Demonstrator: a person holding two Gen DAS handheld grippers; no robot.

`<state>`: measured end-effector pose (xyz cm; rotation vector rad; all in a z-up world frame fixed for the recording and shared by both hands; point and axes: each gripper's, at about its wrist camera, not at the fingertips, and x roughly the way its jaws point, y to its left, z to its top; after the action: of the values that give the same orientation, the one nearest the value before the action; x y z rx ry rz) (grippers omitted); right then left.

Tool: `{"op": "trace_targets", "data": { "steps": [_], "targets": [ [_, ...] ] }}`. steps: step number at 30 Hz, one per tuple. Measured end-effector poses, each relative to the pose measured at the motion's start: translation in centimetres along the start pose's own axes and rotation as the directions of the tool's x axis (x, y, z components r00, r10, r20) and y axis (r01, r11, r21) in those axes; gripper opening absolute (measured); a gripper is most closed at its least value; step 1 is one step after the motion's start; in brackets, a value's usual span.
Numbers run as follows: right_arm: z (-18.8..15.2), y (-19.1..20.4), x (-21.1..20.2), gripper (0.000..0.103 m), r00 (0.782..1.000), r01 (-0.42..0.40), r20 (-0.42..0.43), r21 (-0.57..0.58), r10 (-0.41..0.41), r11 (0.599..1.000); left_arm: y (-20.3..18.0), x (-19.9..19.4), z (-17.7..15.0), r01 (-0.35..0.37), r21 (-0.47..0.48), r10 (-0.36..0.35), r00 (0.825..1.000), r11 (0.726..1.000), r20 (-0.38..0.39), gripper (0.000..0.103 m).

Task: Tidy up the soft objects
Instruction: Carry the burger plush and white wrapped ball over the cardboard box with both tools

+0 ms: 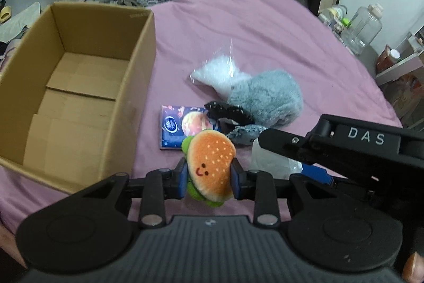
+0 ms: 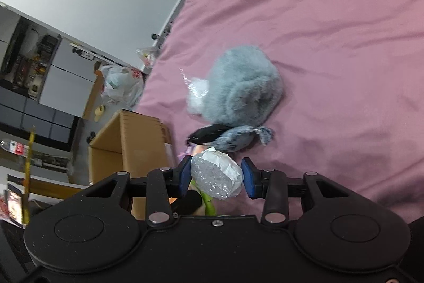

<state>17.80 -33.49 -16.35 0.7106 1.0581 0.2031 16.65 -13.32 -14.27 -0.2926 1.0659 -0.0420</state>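
Orange plush hamburger toy [image 1: 209,163] sits pinched in the left gripper [image 1: 210,177], lifted just beside the open brown cardboard box [image 1: 79,86]. The right gripper [image 2: 217,178] squeezes a clear-wrapped white bundle [image 2: 216,177] over the pink bedsheet [image 2: 331,31]. Loading step: next, probably carry both over the box and release.
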Motion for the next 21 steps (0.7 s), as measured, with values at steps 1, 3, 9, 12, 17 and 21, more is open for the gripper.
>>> {"op": "trace_targets", "data": {
  "steps": [1,3,9,12,17,21],
  "targets": [
    [0.0,0.3,-0.2,0.039,1.000,-0.007,0.005,0.002,0.007,1.000,0.1,-0.5,0.0,0.002,-0.005,-0.002,1.000,1.000,0.008,0.031],
    [0.1,0.9,-0.8,0.039,1.000,-0.003,0.019,-0.004,0.003,1.000,0.5,-1.3,0.3,0.008,-0.014,-0.008,1.000,1.000,0.022,0.031],
    [-0.1,3.4,-2.0,0.039,0.998,-0.020,0.064,-0.021,0.022,1.000,2.0,-3.8,1.4,0.027,-0.038,-0.024,0.997,0.999,0.073,0.031],
    [-0.5,4.9,-2.2,0.039,0.997,-0.027,0.077,-0.040,0.030,0.999,2.8,-5.0,1.8,0.029,-0.045,-0.024,0.995,0.999,0.100,0.031],
    [-1.2,7.4,-2.0,0.039,0.994,-0.023,0.104,-0.074,0.031,0.997,4.7,-6.8,2.7,0.034,-0.073,-0.022,0.988,0.997,0.154,0.031],
    [-1.5,9.2,-1.5,0.039,0.992,-0.039,0.114,-0.083,0.048,0.996,6.3,-7.8,3.3,0.036,-0.092,-0.018,0.982,0.995,0.188,0.031]
  ]
}}
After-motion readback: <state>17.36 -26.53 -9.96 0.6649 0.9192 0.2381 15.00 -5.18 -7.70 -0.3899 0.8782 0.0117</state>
